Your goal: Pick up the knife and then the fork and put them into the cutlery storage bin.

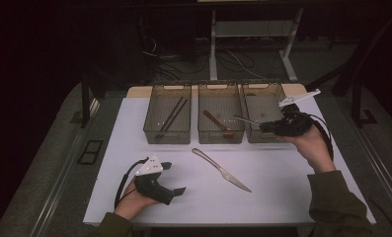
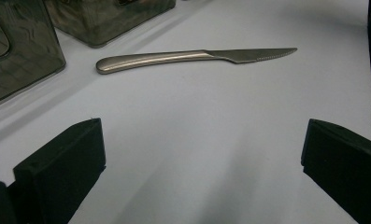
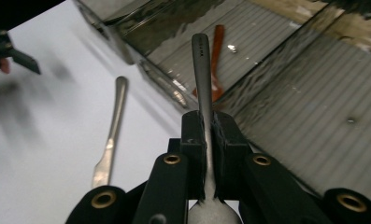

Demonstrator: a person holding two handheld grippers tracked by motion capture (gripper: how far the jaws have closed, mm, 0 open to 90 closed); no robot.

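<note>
My right gripper point(image 1: 263, 126) is shut on a steel spoon point(image 1: 245, 120), held over the right bin point(image 1: 262, 98) with the handle pointing left toward the middle bin. In the right gripper view the jaws point(image 3: 206, 126) clamp the spoon point(image 3: 201, 70) near its bowl, handle pointing away. A steel table knife point(image 1: 222, 170) lies diagonally on the white table's middle. My left gripper point(image 1: 174, 177) rests open at the front left, aimed at the knife point(image 2: 192, 57); nothing sits between its jaws point(image 2: 202, 140).
Three clear bins stand in a row at the back. The left bin point(image 1: 167, 136) holds black chopsticks point(image 1: 173, 117), and the middle bin point(image 1: 220, 137) holds a red spoon point(image 1: 217, 122). The white table point(image 1: 282, 197) ends close behind the bins.
</note>
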